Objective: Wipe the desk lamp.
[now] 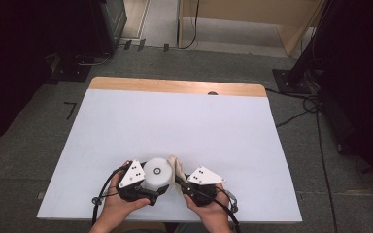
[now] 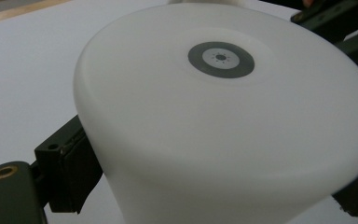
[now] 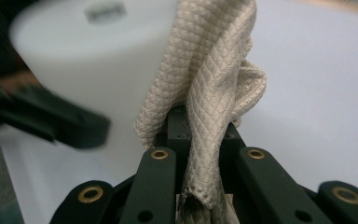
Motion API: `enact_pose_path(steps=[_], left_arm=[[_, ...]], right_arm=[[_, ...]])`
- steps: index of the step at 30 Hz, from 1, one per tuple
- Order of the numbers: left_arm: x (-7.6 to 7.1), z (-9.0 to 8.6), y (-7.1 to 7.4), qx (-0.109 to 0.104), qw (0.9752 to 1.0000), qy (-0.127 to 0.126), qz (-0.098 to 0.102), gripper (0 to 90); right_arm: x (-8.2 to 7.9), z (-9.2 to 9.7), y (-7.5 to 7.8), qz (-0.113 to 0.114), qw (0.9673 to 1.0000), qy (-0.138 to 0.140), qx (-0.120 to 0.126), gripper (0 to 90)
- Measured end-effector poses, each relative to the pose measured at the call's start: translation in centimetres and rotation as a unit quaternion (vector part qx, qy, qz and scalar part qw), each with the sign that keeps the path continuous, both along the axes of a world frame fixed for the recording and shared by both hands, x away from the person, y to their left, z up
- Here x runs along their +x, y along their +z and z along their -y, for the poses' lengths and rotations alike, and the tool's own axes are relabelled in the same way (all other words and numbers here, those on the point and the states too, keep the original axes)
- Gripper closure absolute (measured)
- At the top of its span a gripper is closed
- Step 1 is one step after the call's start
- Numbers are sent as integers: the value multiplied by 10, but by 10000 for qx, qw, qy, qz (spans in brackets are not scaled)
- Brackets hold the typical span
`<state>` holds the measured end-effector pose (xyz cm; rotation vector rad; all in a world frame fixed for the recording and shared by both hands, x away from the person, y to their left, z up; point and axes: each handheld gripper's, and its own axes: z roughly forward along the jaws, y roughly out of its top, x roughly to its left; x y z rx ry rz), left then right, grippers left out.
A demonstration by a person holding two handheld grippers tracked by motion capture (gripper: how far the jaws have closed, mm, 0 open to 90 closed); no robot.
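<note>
A white round container (image 1: 156,174) with a grey ring mark on its upturned face (image 2: 221,58) is held near the table's front edge. My left gripper (image 1: 151,190) is shut on it, with one black jaw pad (image 2: 70,172) pressed against its side wall. A beige quilted cloth (image 3: 205,84) is pinched in my right gripper (image 3: 198,135), which is shut on it. The cloth (image 1: 176,167) stands bunched up against the container's right side (image 3: 79,60). Both hands come in from the bottom edge of the high view, with the right gripper (image 1: 180,187) just right of the container.
The white table top (image 1: 175,131) has a bare wooden strip (image 1: 175,86) along its far edge with a small dark spot (image 1: 212,93). Cables (image 1: 311,104) and stand bases (image 1: 291,80) lie on the grey floor around the table.
</note>
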<state>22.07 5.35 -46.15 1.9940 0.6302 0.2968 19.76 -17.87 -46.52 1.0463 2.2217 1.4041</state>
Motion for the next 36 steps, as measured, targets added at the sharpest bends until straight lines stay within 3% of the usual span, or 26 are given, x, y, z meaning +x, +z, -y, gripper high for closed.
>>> enact_pose_path(steps=[6, 9, 13, 16, 19, 21, 25, 29, 31, 36], left_arm=[[1, 0, 0, -25, 10000, -8, -17, 68], [0, 0, -1, -63, 10000, -1, 4, 68], [0, 0, -1, -54, 10000, -13, 6, 68], [0, 0, -1, -55, 10000, -10, 10, 68], [0, 0, -2, -65, 10000, -13, 14, 68], [1, 0, -2, -74, 10000, -11, 5, 68], [2, 0, -1, -65, 9999, -52, 85, 71], [6, -1, 0, -78, 9997, -154, 160, 77], [10, -3, -1, -142, 9995, -219, 178, 78], [10, -8, -1, -205, 9992, -104, 339, 73]], right_arm=[[7, -1, -27, -742, 9971, 58, -175, 823], [8, -1, -28, -757, 9970, 60, -174, 822], [3, -1, -20, -540, 9985, 5, -94, 823], [-5, 0, -2, -134, 9998, -82, 100, 823], [-12, 0, 13, 335, 9988, -175, 314, 824], [-13, -1, 15, 412, 9987, -193, 230, 824], [-4, -1, -2, -139, 9998, -134, 69, 825], [5, -4, -27, -881, 9959, -16, -222, 825], [7, -2, -28, -985, 9951, 5, -77, 824], [9, 7, -20, -859, 9962, -119, 108, 822]])
